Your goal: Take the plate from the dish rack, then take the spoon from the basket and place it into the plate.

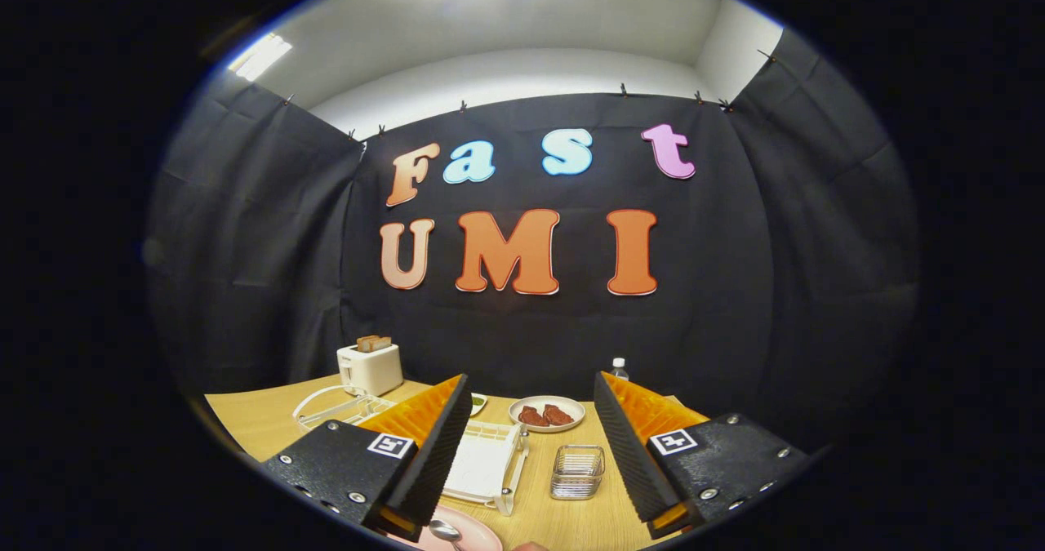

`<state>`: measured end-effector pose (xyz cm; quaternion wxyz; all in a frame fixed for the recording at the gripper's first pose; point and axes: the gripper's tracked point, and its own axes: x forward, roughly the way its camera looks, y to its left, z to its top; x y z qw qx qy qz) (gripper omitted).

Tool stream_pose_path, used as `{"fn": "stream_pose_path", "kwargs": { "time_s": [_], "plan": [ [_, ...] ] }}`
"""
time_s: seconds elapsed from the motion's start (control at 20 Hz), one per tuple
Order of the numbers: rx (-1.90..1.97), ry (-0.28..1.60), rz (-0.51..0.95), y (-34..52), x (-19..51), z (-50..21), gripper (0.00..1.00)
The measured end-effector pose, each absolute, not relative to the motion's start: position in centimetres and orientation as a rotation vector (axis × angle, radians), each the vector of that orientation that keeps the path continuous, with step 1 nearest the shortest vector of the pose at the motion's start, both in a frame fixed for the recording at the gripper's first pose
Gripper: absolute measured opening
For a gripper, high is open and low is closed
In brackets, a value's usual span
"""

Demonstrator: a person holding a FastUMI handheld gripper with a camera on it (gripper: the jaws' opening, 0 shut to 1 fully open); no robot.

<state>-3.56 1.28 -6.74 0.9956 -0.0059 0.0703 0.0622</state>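
Note:
My gripper [531, 445] stands open, raised above the wooden table [245, 420], with nothing between its fingers. Below the left finger lies a pink plate [478, 539] with a metal spoon [445, 531] resting in it. Just ahead, between the fingers, is the white dish rack [486, 465], with no dish standing in it. To its right stands a small wire basket [576, 471], which looks empty.
A white toaster [370, 367] holding toast stands at the back left, with a white wire stand [335, 408] before it. A plate of brown food [547, 413] sits beyond the fingers. A bottle cap [620, 366] shows behind the right finger, a small dish [478, 402] behind the left.

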Motion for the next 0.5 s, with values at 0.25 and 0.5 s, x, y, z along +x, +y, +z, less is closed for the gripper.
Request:
{"fn": "stream_pose_path", "kwargs": {
  "time_s": [0.25, 0.5],
  "plan": [
    [-0.034, 0.127, 0.078, 0.5, -3.4, -5.6, 0.91],
    [-0.027, 0.094, 0.066, 0.7, -3.0, -4.2, 0.91]
  ]
}}
